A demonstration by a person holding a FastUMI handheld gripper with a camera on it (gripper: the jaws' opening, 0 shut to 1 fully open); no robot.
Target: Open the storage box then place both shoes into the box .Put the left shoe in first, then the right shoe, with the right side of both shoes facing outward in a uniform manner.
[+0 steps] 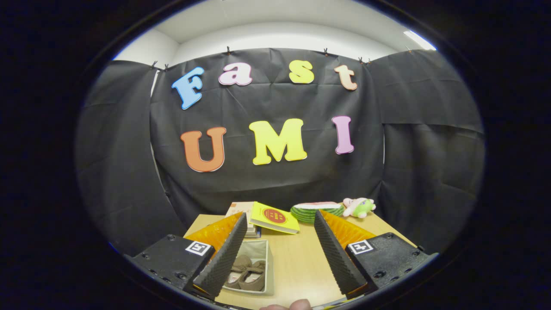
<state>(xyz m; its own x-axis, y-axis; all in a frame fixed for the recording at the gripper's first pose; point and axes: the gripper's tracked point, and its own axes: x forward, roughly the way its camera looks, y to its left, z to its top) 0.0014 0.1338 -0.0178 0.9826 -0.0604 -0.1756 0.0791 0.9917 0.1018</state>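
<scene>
Spread wide, my jaws (275,254) hang above the wooden counter (297,262) with nothing between the fingers but bare wood. Beside my left finger (226,256), partly hidden behind it, sits the storage box (263,249), pale grey and open at the top. Both shoes (247,273) lie inside it, brown, side by side; I cannot tell which way each one faces. Beyond my fingertips, at the far side of the counter, a yellow book (275,217) with a red round mark leans tilted on a small stack of books (241,211). Just beside it to the right lies a watermelon-slice toy (316,211), green rind and pink top, and next to that a small plush toy (359,207), pink and green. A fingertip (300,305) of a person's hand shows below my fingers.
</scene>
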